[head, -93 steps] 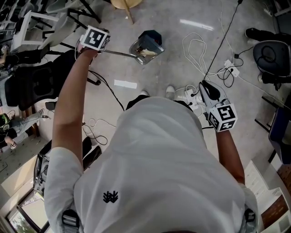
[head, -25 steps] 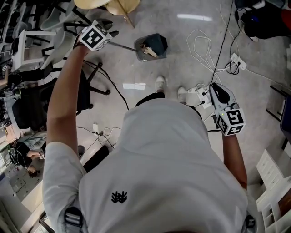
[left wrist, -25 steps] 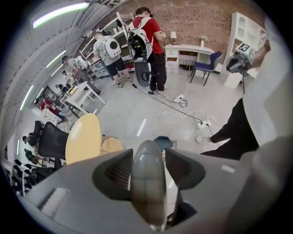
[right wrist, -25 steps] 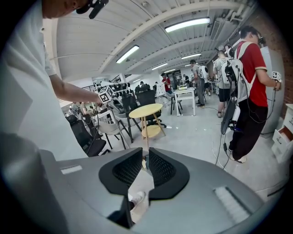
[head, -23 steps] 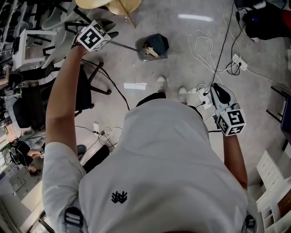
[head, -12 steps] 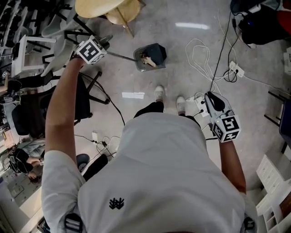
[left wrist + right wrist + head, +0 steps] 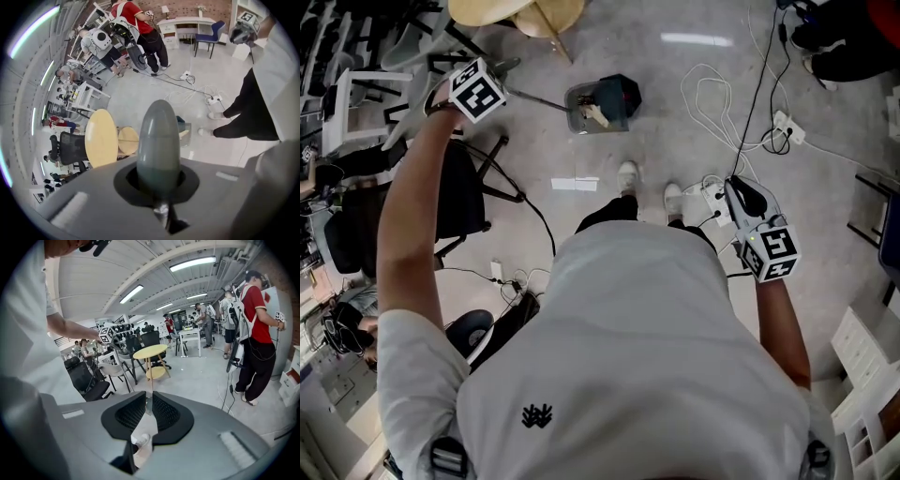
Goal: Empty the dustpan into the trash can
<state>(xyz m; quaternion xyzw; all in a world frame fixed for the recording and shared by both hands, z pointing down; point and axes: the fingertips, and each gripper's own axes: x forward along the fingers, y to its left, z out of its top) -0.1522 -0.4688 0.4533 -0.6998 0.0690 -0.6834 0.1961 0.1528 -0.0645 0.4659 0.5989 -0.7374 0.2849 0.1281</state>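
Bare floor point(image 7: 652, 131) lies open at upper centre, between the person's shoes point(image 7: 628, 174) and the trash can point(image 7: 624, 91). Chairs point(image 7: 464, 192) and a round yellow table point(image 7: 492, 9) crowd the upper left, where the dustpan point(image 7: 586, 111) rod crosses. Cables point(image 7: 712, 89) loop across the upper right.

Seen from the head view, the dustpan point(image 7: 578, 118) covers much of the trash can point(image 7: 620, 93), and its contents are too small to tell. In the left gripper view the dustpan handle point(image 7: 158, 140) hides nearly all of both.
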